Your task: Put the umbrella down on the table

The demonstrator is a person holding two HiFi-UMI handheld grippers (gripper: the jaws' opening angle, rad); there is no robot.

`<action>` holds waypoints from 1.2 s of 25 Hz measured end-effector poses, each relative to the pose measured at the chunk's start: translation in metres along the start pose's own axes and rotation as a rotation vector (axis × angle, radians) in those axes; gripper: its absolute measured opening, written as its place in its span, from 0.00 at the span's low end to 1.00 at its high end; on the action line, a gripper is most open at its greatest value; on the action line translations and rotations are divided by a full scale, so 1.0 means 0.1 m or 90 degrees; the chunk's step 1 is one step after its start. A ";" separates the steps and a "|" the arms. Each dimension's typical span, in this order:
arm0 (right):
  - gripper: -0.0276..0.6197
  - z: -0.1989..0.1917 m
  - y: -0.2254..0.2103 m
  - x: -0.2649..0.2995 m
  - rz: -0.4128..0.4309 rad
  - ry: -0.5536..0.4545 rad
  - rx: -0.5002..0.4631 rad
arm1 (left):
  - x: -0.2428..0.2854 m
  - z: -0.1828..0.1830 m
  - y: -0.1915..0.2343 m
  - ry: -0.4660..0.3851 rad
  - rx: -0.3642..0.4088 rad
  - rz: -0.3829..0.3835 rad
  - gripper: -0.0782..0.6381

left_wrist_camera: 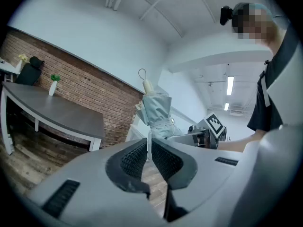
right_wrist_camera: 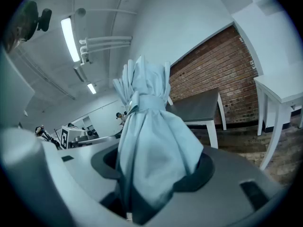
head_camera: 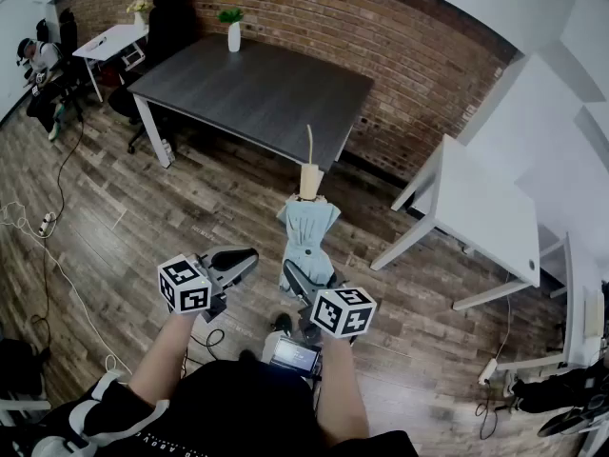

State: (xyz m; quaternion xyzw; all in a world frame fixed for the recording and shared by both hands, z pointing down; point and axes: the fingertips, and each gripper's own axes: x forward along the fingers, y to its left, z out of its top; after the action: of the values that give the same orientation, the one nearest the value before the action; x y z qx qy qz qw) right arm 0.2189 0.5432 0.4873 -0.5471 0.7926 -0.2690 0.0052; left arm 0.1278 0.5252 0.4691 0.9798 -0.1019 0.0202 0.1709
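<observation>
A folded light-blue umbrella (head_camera: pixel 306 236) stands upright over the wooden floor, its tan handle (head_camera: pixel 309 181) on top. My right gripper (head_camera: pixel 297 276) is shut on the lower part of its bunched fabric (right_wrist_camera: pixel 151 141), which bulges out between the two jaws. My left gripper (head_camera: pixel 243 257) is just left of the umbrella and apart from it. Its jaws are shut with only a thin slit between them and nothing in it; in the left gripper view the umbrella (left_wrist_camera: pixel 157 109) shows beyond them. The dark grey table (head_camera: pixel 247 93) stands farther ahead by the brick wall.
A white vase with a green plant (head_camera: pixel 234 34) stands at the table's far edge. A white table (head_camera: pixel 485 212) is to the right, and a white desk (head_camera: pixel 109 41) and a black chair (head_camera: pixel 171 17) are at back left. A person (head_camera: pixel 38 65) sits far left. Cables (head_camera: pixel 48 222) lie on the floor.
</observation>
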 end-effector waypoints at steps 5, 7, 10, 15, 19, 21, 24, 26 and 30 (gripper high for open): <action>0.46 0.02 0.02 0.01 0.001 0.001 -0.006 | -0.02 0.02 0.01 -0.013 -0.005 0.008 0.16; 0.46 0.03 0.02 -0.01 0.000 0.001 -0.007 | 0.00 0.04 0.00 -0.016 -0.008 0.009 0.16; 0.46 0.02 0.05 -0.04 0.000 -0.001 -0.006 | 0.00 0.04 -0.02 -0.018 -0.011 0.007 0.16; 0.46 -0.02 0.06 -0.09 -0.006 -0.005 0.013 | 0.01 0.00 -0.14 -0.019 -0.001 -0.016 0.16; 0.46 -0.01 0.02 -0.13 -0.007 -0.013 0.026 | 0.06 0.00 -0.19 -0.017 -0.001 -0.027 0.16; 0.46 -0.01 0.02 -0.15 -0.007 -0.014 0.026 | 0.08 -0.02 -0.21 -0.016 -0.003 -0.034 0.16; 0.46 -0.02 0.01 -0.16 -0.006 -0.014 0.024 | 0.09 -0.06 -0.25 -0.013 -0.003 -0.041 0.16; 0.46 -0.03 0.02 -0.16 -0.005 -0.015 0.022 | 0.10 -0.08 -0.27 -0.011 -0.004 -0.046 0.13; 0.46 -0.03 0.02 -0.15 -0.004 -0.013 0.020 | 0.11 -0.09 -0.27 -0.007 -0.009 -0.050 0.11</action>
State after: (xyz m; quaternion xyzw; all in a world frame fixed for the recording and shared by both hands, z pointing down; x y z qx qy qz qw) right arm 0.2221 0.5577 0.4842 -0.5522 0.7865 -0.2757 0.0211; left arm 0.1437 0.5514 0.4697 0.9819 -0.0647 0.0073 0.1778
